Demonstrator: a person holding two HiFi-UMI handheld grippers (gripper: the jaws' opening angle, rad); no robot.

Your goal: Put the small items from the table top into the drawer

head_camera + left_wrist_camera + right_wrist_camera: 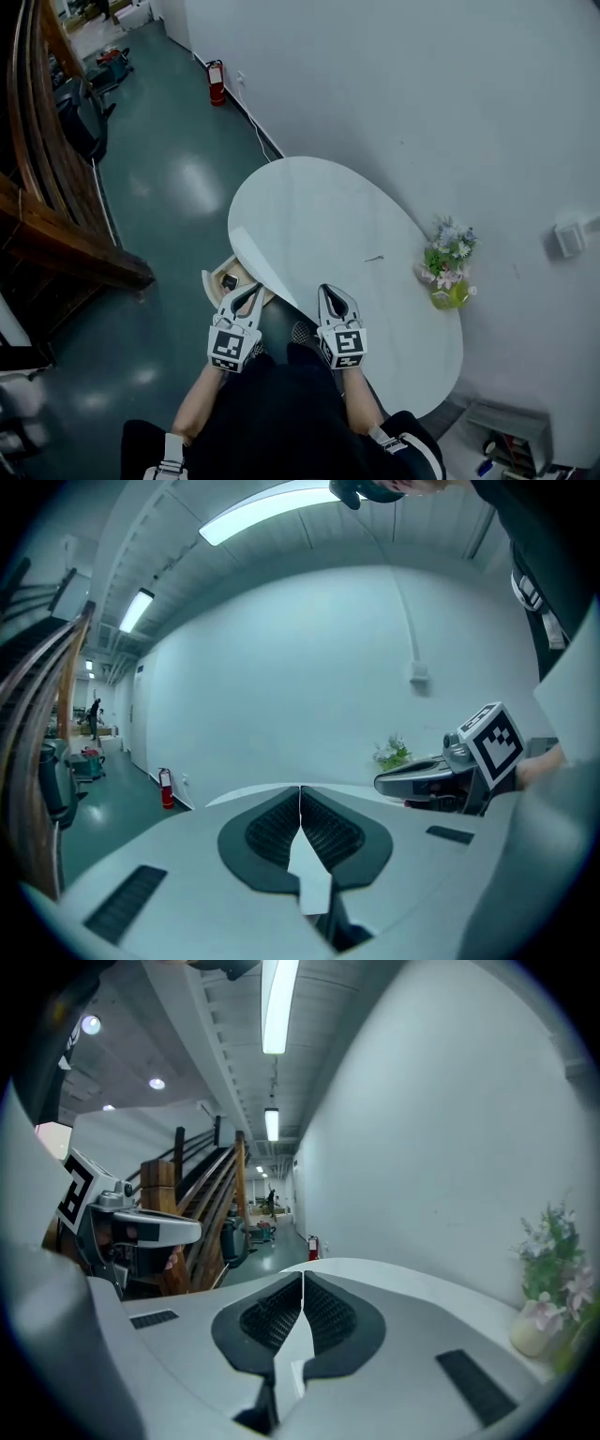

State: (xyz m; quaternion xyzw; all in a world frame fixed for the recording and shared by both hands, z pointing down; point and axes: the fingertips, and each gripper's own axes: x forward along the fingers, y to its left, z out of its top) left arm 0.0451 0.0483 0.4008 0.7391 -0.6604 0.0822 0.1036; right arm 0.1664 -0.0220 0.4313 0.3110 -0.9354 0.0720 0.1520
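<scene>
A white oval table (pixel 319 211) stands by the wall. One small thin dark item (pixel 374 258) lies on its top, right of the middle. Under the table's near left edge a wooden drawer (pixel 207 283) stands open, with a dark item (pixel 229 281) inside. My left gripper (pixel 251 292) hovers over the drawer's near side, jaws shut with nothing between them (pixel 300 797). My right gripper (pixel 330 292) is at the table's near edge, also shut and empty (pixel 303 1283). Each gripper shows in the other's view: right (pixel 427 782), left (pixel 141 1232).
A vase of flowers (pixel 447 267) sits at the table's right edge by the wall. A wooden staircase (pixel 37 187) runs along the left, and a red fire extinguisher (pixel 217 82) stands by the far wall. Green floor lies left of the table.
</scene>
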